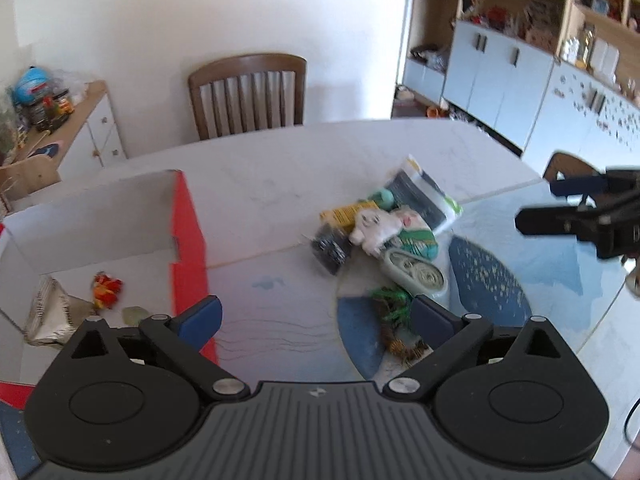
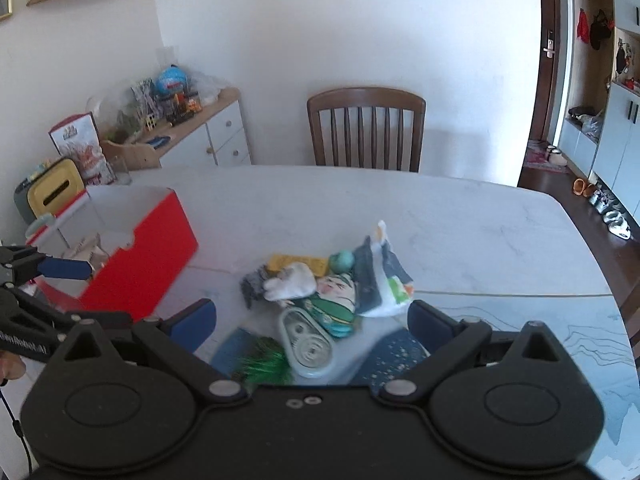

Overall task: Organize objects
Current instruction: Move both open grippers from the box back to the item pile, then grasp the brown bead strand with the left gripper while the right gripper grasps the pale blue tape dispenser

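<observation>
A red-sided white box (image 1: 188, 240) (image 2: 140, 272) stands open on the table at the left. It holds a silver foil packet (image 1: 48, 316) and a red-orange item (image 1: 106, 288). A pile lies to its right: yellow box (image 1: 340, 214) (image 2: 296, 262), white plush (image 1: 372, 226) (image 2: 292, 284), blue-white packet (image 1: 424, 196) (image 2: 380, 280), pale oval case (image 1: 416, 274) (image 2: 306, 340), green tinsel (image 1: 394, 304) (image 2: 264, 364). My left gripper (image 1: 316, 316) (image 2: 64, 268) hangs open beside the box's corner, nothing between its fingers. My right gripper (image 2: 312, 316) (image 1: 560, 208) is open above the pile's near side.
A wooden chair (image 2: 366, 132) stands at the table's far edge. A cluttered sideboard (image 2: 192, 132) runs along the left wall, cabinets (image 1: 500, 76) along the right. A blue-patterned mat (image 1: 484, 280) covers the near part of the white table (image 2: 440, 216).
</observation>
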The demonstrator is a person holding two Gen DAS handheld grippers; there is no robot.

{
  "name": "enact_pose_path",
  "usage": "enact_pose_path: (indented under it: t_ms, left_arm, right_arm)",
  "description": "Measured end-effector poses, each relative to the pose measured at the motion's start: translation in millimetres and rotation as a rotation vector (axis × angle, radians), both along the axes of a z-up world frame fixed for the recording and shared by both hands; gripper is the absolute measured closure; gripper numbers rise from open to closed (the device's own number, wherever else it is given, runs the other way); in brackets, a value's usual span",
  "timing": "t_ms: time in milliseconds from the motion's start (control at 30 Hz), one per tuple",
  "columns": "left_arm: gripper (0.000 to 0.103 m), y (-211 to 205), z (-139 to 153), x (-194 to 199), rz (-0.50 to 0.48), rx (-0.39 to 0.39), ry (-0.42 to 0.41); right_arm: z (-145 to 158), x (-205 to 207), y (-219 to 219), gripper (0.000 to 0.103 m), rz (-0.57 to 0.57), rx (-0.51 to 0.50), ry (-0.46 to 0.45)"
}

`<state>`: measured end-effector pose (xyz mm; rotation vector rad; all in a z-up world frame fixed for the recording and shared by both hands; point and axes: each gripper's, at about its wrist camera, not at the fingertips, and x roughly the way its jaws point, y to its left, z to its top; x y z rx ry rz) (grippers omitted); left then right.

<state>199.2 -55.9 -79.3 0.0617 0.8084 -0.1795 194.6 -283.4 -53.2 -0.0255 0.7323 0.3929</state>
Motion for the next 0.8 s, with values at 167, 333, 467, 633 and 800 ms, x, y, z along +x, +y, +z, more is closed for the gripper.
enact_pose_path:
  t_ms: [167,333,467,633,800]
  left_arm:
    - [0.002,-22.4,-25.8,2.9,-0.038,0.007,0.04]
    - [0.002,-39.5,-45.6,5.3,-0.046,0.029,0.049]
    - [0.002,-48.8,-58.9,6.4,-0.054,0.048,0.044]
    - [0.002,-57.7,-74.2,8.4,-0.064,0.052,0.059]
    - [0.002,-63.8,-86.0,11.8,-0.061,0.057,0.076]
  right_arm:
    - [-16.0,9.8,-8.5,0.001,-0.013,-0.056,0.01]
    - [-32.2,20.3,-16.6,0.001,-0.006,-0.081,0.039]
    - [-43.8,29.9,-16.0,0.002,0.013,-0.077,0.066]
    - [-60.1,42.7,-13.2,0.006,0.032,-0.062,0.118]
    - [-68.5,51.6,-10.0,0.009,0.054,-0.038,0.147]
